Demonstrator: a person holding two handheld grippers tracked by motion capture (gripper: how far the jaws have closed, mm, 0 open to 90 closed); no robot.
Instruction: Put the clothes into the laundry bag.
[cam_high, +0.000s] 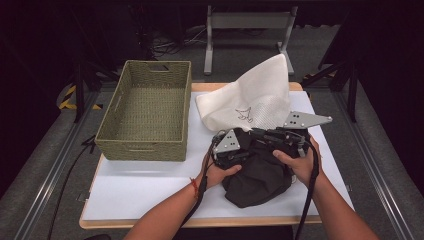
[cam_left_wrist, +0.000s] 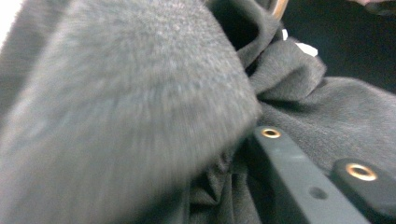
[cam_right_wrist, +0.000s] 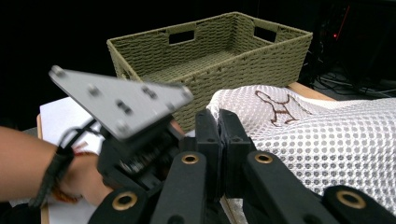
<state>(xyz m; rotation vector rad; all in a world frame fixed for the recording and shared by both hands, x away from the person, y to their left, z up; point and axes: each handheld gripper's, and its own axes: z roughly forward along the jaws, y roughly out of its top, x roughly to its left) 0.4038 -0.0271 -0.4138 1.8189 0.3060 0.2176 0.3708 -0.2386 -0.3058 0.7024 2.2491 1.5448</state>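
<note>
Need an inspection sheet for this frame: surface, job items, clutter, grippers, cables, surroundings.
Surface: white board on a wooden table.
Job's things: dark garment bunched at the front; white mesh bag behind it; empty basket at left.
Clutter: nothing seen.
Grippers: left gripper against the garment, jaw state unclear; right gripper shut, nothing visible between the jaws.
Cables: one black cable trails from each gripper.
Surroundings: dark, grey floor, metal stand behind.

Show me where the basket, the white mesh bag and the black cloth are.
basket (cam_high: 146, 145): high view, near wall.
white mesh bag (cam_high: 260, 95): high view, middle of its fabric.
black cloth (cam_high: 257, 182): high view, lower bulge.
</note>
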